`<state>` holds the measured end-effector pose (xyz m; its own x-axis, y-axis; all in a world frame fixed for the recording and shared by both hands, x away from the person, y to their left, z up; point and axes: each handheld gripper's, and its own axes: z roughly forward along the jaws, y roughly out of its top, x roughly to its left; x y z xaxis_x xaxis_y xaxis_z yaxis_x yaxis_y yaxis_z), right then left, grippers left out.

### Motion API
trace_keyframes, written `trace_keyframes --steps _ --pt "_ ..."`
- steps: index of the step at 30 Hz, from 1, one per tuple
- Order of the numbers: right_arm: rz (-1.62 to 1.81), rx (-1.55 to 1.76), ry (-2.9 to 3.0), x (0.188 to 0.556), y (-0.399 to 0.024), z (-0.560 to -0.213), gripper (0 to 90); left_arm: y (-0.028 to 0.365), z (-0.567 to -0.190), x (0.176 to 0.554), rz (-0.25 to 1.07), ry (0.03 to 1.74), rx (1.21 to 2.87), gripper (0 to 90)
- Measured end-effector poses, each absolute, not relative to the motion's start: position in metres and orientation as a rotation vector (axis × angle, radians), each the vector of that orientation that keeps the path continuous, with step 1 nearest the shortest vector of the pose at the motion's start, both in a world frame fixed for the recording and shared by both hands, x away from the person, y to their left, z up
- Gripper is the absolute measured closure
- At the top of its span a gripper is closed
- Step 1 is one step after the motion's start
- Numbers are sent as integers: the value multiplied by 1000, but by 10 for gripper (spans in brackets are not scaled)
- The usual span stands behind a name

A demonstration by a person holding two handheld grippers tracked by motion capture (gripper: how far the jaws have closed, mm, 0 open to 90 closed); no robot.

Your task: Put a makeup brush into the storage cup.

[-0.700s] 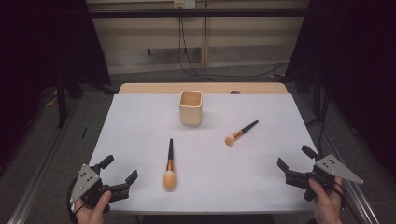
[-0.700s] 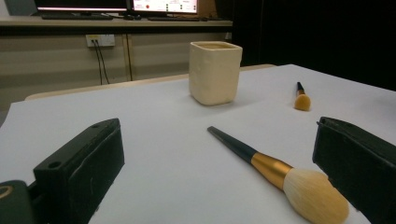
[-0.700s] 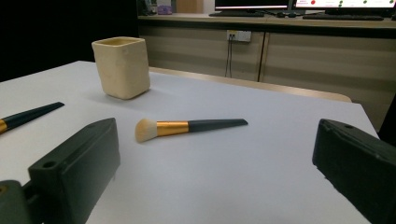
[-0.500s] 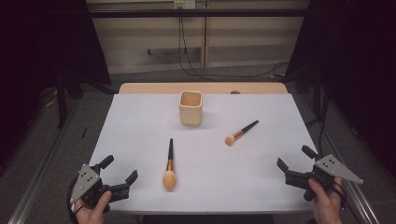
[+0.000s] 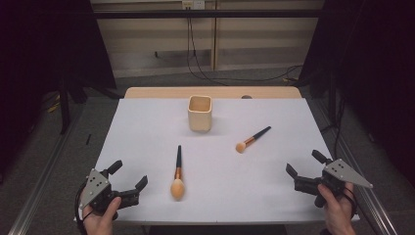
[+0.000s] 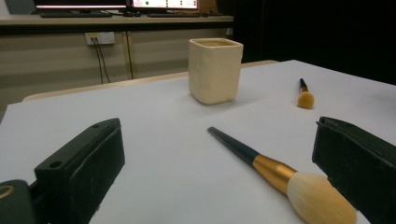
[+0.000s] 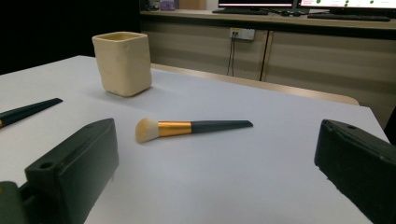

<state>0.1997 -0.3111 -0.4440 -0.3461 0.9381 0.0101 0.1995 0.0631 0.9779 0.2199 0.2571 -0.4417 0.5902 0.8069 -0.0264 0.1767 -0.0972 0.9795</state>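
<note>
- White table (image 5: 147,142) seen from above, with a cream square cup (image 5: 200,113) standing upright near the far edge, at 12 o'clock from the table's middle.
- Larger makeup brush (image 5: 177,172) lying flat at about 7 o'clock from the cup, bristles toward the near edge, handle pointing toward the cup.
- Smaller makeup brush (image 5: 252,139) lying flat at about 4 o'clock from the cup, bristles toward the near left, handle toward the far right.
- Both brushes well apart from the cup and from each other; cup looking empty as far as its mouth shows.
- Left gripper (image 5: 128,182) held low at the near left corner, at about 9 o'clock from the larger brush's bristles, jaws spread wide with nothing between them.
- Left gripper view: larger brush (image 6: 280,176) on the table between and beyond the two wide jaws, untouched.
- Right gripper (image 5: 304,171) held low at the near right corner, at about 4 o'clock from the smaller brush, jaws likewise wide and empty.
- Right gripper view: smaller brush (image 7: 191,128) lying ahead, well short of the cup (image 7: 123,63).
- Judged progress: nothing done yet; likely all left to do, namely picking up each brush and standing it in the cup.
</note>
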Motion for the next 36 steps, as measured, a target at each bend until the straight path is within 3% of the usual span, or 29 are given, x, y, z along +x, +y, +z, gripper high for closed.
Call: trace_keyframes --steps 18,36 --pt "1339 1155 1665 200 -311 -446 0 219 -427 237 616 773 1692 27" --pt "1335 1150 1690 196 -311 -447 1 181 -405 258 589 723 1664 28"
